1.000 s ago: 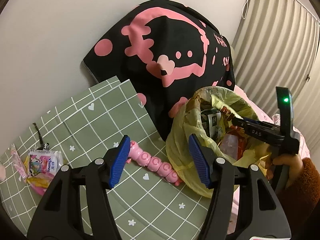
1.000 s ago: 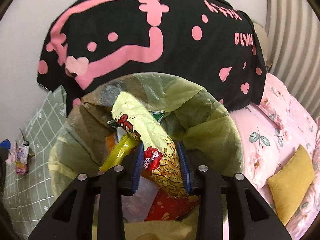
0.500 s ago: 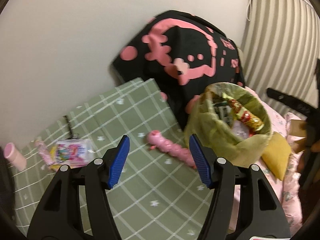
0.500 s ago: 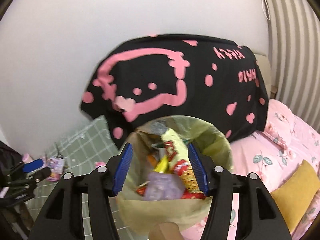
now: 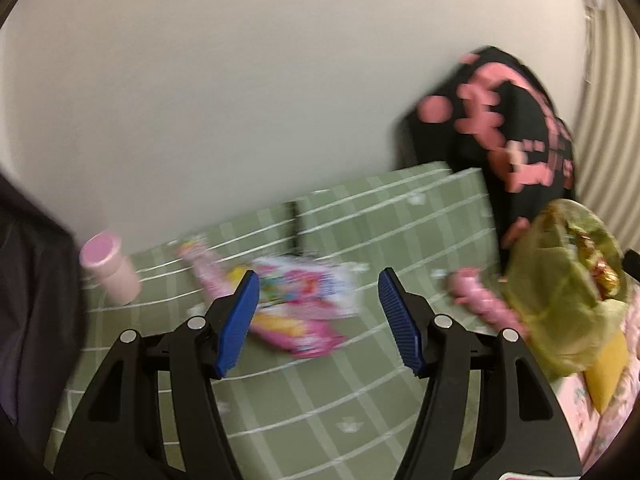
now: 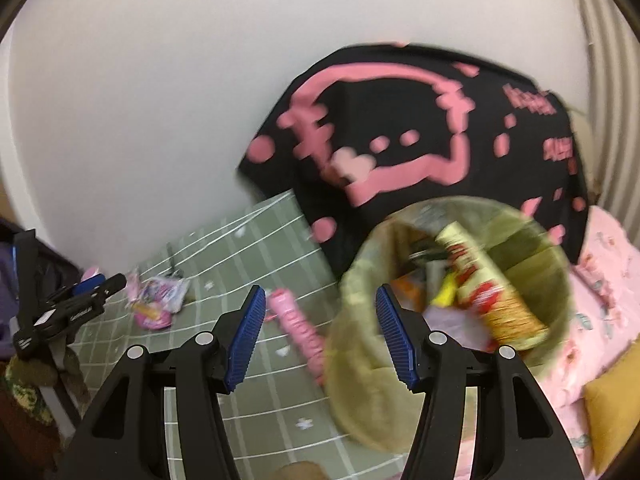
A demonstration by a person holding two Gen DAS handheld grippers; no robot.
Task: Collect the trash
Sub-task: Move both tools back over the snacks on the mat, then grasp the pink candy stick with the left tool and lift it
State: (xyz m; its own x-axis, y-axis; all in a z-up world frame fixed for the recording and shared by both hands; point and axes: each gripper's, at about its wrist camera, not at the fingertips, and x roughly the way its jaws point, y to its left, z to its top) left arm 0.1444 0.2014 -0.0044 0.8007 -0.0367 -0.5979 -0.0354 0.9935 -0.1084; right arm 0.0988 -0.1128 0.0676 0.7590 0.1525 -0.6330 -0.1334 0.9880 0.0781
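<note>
The left gripper [image 5: 318,320] has its jaws spread with nothing pinched; between the blue pads, further off, lies a bright pink and white snack wrapper [image 5: 304,300] on the green checked mat [image 5: 360,400]. Only this view shows the pink cup [image 5: 108,272] clearly, upright near the wall at the mat's left edge, and a dark thin object [image 5: 294,224] lying beyond the wrapper. The pink beaded toy [image 5: 484,300] lies at right, close against the yellow-green trash bag [image 5: 560,300], which sits at the frame's edge.

The right gripper [image 6: 320,336] also has its jaws spread and empty; they have just been opening. This view alone looks down into the trash bag [image 6: 400,400], where the yellow and red noodle packet [image 6: 488,288] rests among other wrappers, apart from the pads. It also shows the left gripper [image 6: 96,288] from the side at far left, the snack wrapper [image 6: 160,296] beyond it, the pink toy [image 6: 300,328] just left of the bag, the black cover with pink print [image 6: 400,120] behind, and the pink floral bedding [image 6: 608,280] with a yellow cushion [image 6: 612,412].

A second ago the right jaws pinched the noodle packet over the bag; now the packet lies inside and the gripper has pulled back. The left view has swung away from the bag toward the wrapper, which now sits between its pads. Both views are blurred.
</note>
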